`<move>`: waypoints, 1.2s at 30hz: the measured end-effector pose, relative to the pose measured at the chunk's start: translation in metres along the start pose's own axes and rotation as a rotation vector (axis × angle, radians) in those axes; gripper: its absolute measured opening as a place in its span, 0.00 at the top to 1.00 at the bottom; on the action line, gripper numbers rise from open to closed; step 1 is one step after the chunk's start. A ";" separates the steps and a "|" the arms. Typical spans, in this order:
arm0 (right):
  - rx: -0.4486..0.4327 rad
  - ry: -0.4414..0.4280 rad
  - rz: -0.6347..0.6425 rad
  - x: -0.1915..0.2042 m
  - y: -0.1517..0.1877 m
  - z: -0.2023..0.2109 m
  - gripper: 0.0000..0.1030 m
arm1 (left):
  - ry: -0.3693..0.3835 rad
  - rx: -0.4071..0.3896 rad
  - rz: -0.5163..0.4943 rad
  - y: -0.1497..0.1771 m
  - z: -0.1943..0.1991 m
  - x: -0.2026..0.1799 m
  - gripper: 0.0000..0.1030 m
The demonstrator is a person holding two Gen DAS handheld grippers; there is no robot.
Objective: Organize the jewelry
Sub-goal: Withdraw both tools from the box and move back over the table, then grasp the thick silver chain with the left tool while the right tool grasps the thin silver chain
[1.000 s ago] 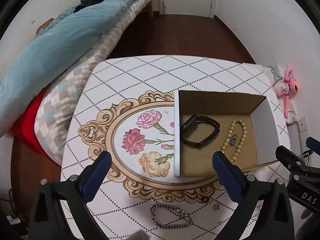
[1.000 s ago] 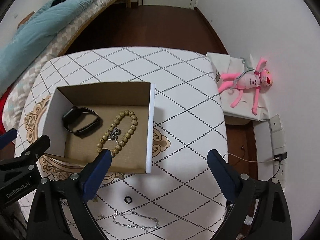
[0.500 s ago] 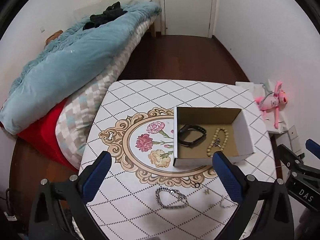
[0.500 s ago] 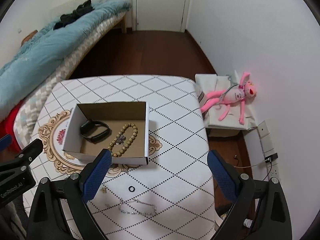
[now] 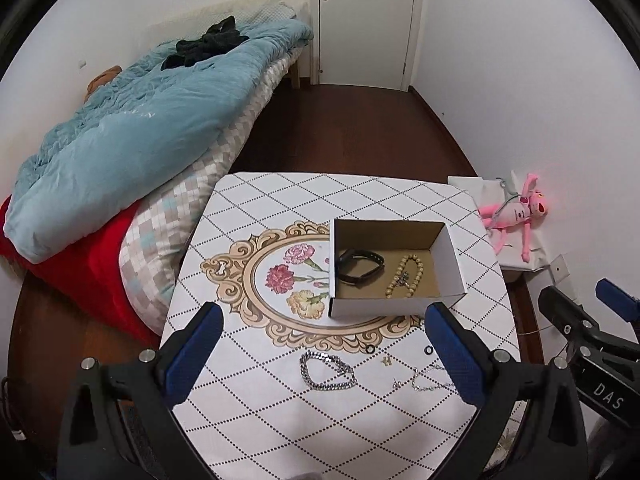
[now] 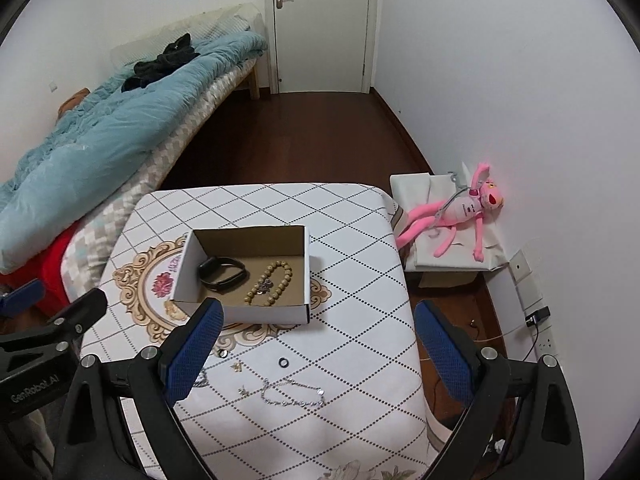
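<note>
L wrist view: left gripper hangs above the near part of the table, jaws spread wide, nothing betw them. Cardboard box sits open-topped right of the flower medallion, long axis running left-right. Inside: black band lying flat on the left, long axis slanting up to the right; beaded bracelet to its right, loop stretched near-to-far w/ a slight tilt right. On the cloth in front of the box: chunky silver chain in a closed loop, long side running left-right; two small black rings and; a small gold piece; a thin silver chain partly behind the right finger. Right gripper shows at the frame's right edge. R wrist view: right gripper also wide apart, empty, above the near edge. Box ahead-left, band and beads inside. Thin chain lies left-right on the cloth; one black ring apart from it. Pink plush lies on a white box off the table by the wall; bed w/ blue duvet at left.
</note>
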State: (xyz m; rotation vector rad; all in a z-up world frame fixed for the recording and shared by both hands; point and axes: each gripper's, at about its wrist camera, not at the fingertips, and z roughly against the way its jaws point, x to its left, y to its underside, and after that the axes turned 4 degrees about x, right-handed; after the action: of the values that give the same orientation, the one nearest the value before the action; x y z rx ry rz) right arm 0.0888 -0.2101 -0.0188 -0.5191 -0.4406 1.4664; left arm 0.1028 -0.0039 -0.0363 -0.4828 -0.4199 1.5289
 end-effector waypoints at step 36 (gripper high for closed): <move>0.424 -0.003 -0.178 -0.041 0.133 -0.173 0.28 | -0.014 0.326 -0.037 0.081 -0.175 0.024 0.59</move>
State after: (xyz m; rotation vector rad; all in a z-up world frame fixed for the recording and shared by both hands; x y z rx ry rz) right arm 0.0783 -0.2578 -0.2356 -0.1350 -0.1631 1.3395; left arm 0.1307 0.0124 -0.2283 -0.2089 -0.1832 1.5298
